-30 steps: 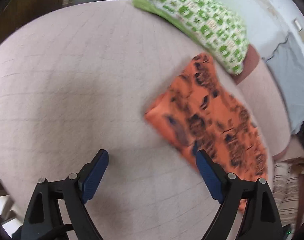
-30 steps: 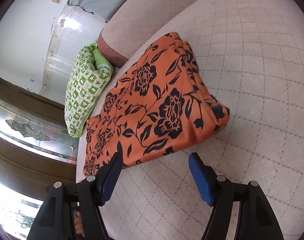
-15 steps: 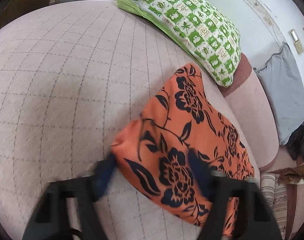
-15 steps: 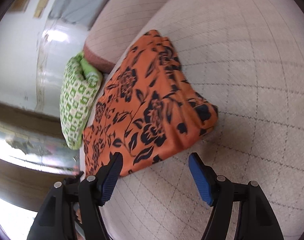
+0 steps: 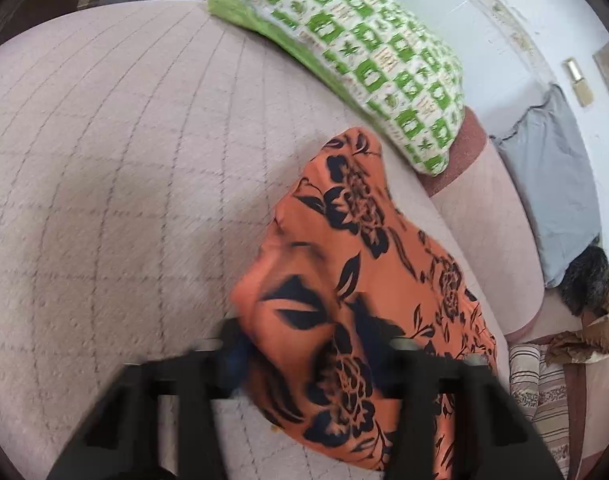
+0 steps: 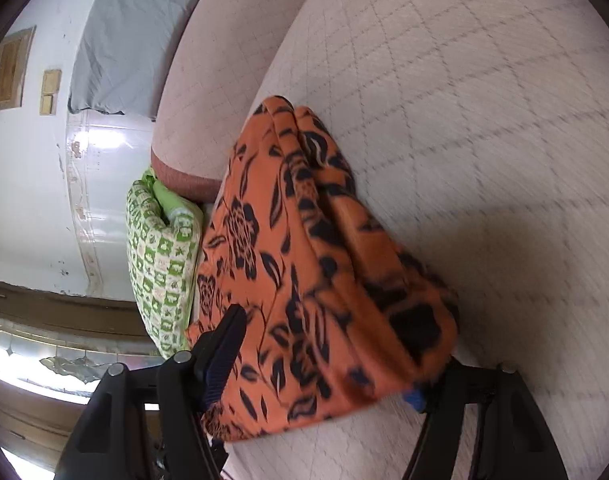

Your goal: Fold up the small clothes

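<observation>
Left wrist view shows the left claw [image 5: 312,356] straddling a corner of the orange floral garment [image 5: 368,280], wide, blurred. The right claw [image 6: 328,364] brackets the opposite end, also wide. Garment lies on the quilted bed [image 5: 104,160] near the green pillow [image 5: 368,52], apparently for lifting a fold.

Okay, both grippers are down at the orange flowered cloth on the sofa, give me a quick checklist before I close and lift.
1. Orange cloth between the right gripper fingers: ok.
2. Cloth between the left gripper fingers: ok.
3. Both grippers open: ok, wide apart.
4. Grabbing one layer only: cannot tell, the cloth is bunched.
5. Green pillow clear of the cloth: cannot tell, they sit close.
6. Left view sharp: not ok, blurred.
</observation>
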A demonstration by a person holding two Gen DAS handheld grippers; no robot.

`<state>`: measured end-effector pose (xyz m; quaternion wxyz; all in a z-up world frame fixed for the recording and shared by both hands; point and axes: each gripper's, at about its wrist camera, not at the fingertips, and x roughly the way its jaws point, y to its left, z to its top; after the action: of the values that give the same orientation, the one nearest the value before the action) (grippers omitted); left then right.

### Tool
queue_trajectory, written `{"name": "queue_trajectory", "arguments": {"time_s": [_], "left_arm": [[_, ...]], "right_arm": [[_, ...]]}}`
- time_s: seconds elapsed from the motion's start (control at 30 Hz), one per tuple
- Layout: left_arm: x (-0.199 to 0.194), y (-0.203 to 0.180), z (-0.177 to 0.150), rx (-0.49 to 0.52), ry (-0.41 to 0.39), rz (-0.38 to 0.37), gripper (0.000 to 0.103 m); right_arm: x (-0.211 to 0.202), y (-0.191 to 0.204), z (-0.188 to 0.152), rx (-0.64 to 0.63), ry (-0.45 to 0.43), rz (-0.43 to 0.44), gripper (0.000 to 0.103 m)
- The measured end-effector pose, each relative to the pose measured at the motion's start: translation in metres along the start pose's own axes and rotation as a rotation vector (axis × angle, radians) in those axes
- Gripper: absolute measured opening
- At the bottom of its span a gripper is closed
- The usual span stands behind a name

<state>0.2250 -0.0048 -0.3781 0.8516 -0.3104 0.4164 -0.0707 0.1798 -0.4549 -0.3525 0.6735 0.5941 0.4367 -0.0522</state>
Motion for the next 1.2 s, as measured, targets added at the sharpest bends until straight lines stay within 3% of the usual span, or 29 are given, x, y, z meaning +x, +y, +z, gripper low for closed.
{"name": "queue_trajectory", "arguments": {"time_s": [0.03,0.07,0.23,0.4,0.43,0.67,0.73,0.8,0.87,0.9,0.97,1.07,1.1,1.2], "left_arm": [[0.001,0.000,0.001,0.011,0.002,-0.007,0.030],[0.001,-0.001,0.002,0.020,0.002,-0.017,0.027],[-0.018,-0.013,0.003,0.111,-0.067,-0.055,0.023],[-0.041,-0.009,-0.002,0.114,-0.077,-0.112,0.022],[-0.046,-0.008,-0.006,0.094,-0.113,-0.106,0.021],[-0.113,0.006,-0.049,0.161,-0.116,-0.110,0.022],[-0.116,0.015,-0.064,0.173,-0.072,-0.065,0.023],[-0.100,0.024,-0.074,0.161,0.021,0.021,0.026],[-0.086,0.033,-0.074,0.116,0.083,0.042,0.030],[-0.083,0.038,-0.072,0.089,0.098,0.041,0.037],[-0.082,0.041,-0.068,0.055,0.088,0.023,0.039],[-0.079,0.036,-0.068,0.093,0.079,0.014,0.038],[-0.077,0.031,-0.067,0.109,0.067,0.012,0.031],[-0.079,0.024,-0.067,0.151,0.032,-0.016,0.028]], "right_arm": [[0.005,0.002,0.003,-0.019,-0.001,-0.019,0.032],[0.010,0.004,0.005,-0.038,0.005,-0.053,0.021],[0.006,0.023,0.004,-0.159,-0.043,-0.110,0.016],[-0.017,0.046,-0.012,-0.282,-0.107,-0.113,0.014],[-0.022,0.048,-0.016,-0.300,-0.116,-0.119,0.014],[-0.087,0.050,-0.045,-0.364,-0.162,-0.100,0.014],[-0.098,0.037,-0.046,-0.357,-0.103,-0.118,0.017],[-0.096,0.023,-0.043,-0.328,-0.016,-0.184,0.020],[-0.095,0.009,-0.037,-0.274,0.057,-0.224,0.023],[-0.103,0.004,-0.035,-0.243,0.051,-0.209,0.024],[-0.122,0.000,-0.036,-0.216,0.012,-0.178,0.031],[-0.149,-0.006,-0.041,-0.184,-0.058,-0.177,0.035],[-0.156,-0.007,-0.043,-0.179,-0.085,-0.172,0.035],[-0.181,0.011,-0.051,-0.237,-0.253,-0.255,0.035]]}}
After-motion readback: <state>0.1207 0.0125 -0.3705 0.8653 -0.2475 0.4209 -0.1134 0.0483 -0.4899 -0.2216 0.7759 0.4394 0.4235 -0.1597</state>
